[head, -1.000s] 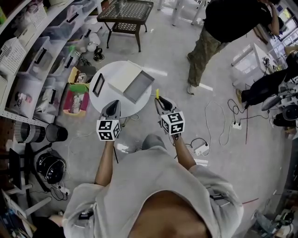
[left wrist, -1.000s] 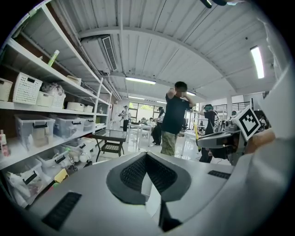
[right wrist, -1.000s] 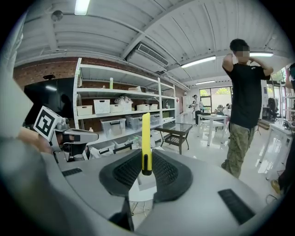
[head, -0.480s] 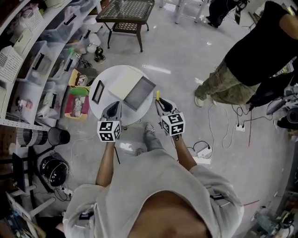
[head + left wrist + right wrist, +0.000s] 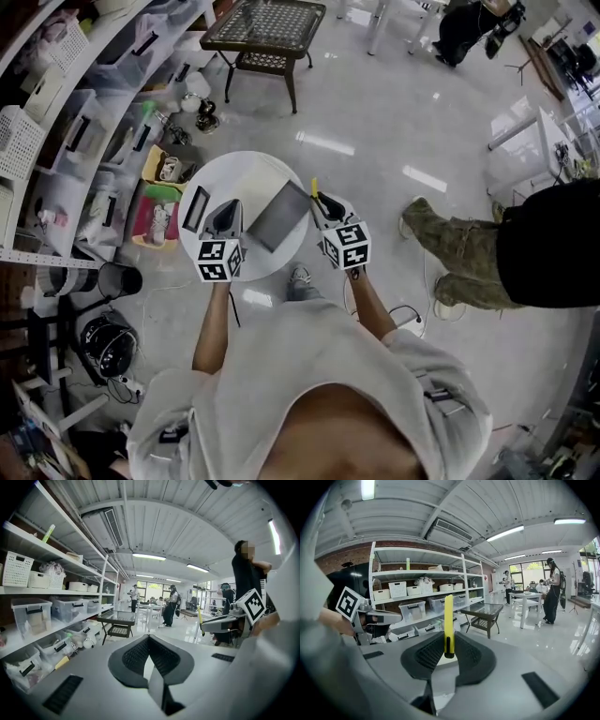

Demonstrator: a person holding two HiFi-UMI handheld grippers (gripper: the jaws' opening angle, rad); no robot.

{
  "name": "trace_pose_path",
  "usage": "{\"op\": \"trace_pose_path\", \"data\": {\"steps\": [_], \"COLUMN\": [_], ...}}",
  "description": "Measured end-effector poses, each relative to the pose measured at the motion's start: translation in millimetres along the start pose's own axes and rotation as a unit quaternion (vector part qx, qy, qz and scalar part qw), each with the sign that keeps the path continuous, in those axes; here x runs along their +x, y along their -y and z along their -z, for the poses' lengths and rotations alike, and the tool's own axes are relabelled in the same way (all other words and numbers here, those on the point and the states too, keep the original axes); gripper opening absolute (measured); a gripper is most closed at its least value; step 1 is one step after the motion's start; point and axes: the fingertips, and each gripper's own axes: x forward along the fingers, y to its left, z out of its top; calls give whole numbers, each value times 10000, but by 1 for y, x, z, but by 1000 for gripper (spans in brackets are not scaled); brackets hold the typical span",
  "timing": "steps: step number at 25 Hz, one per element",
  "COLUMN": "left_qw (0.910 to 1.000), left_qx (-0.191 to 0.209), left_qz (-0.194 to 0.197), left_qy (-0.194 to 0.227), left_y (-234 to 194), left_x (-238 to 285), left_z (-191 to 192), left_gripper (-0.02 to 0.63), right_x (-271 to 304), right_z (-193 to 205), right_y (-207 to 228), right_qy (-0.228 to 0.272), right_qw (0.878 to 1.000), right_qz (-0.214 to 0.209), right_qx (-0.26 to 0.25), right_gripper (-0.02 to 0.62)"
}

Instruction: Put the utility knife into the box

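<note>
My right gripper (image 5: 322, 203) is shut on a yellow utility knife (image 5: 315, 190), which points away past its tips, just right of the box. In the right gripper view the knife (image 5: 448, 620) stands upright between the pads (image 5: 425, 652). The box (image 5: 278, 216) lies open on a round white table (image 5: 220, 173), its grey inside showing. My left gripper (image 5: 226, 217) hovers over the table's near left part, jaws shut with nothing in them (image 5: 149, 649). From the left gripper view, the right gripper (image 5: 225, 621) and knife (image 5: 198, 620) show at the right.
A dark flat framed thing (image 5: 195, 208) lies on the table's left side. Shelves with plastic bins (image 5: 84, 112) run along the left, with coloured boxes (image 5: 157, 202) on the floor. A dark metal table (image 5: 267, 26) stands beyond. A bystander's legs (image 5: 459, 253) are at the right.
The table and box now lie closer under both grippers, with the knife tip beside the box's right edge. The bystander has walked from the top to the right. Both grips are unchanged.
</note>
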Motion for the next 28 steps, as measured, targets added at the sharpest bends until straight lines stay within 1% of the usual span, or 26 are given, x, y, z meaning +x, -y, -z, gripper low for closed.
{"op": "trace_pose_path", "data": {"steps": [7,13,17,22,28], "left_qw": [9998,9993,9992,9984,9970], "left_qx": [-3,-102,-129,-211,-310], "left_qz": [-193,-244,-165,-22,126], "left_qy": [-53,-260,-341,-519,-700], "left_y": [-9,-17,-27,-40,-42], "left_x": [36,39,42,37,36], "left_z": [-10,6,12,25,44], "left_gripper": [18,18,18,18,18], "right_x": [35,52,63,67,65], "right_z": [-8,1,10,25,50], "right_y": [30,26,20,8,-2], "right_qy": [-116,-302,-451,-662,-935], "right_qw": [9997,9990,9985,9973,9947], "right_qz": [-216,-322,-283,-141,-52], "right_qx": [3,101,134,294,412], "right_gripper": [83,83,83,83,83]}}
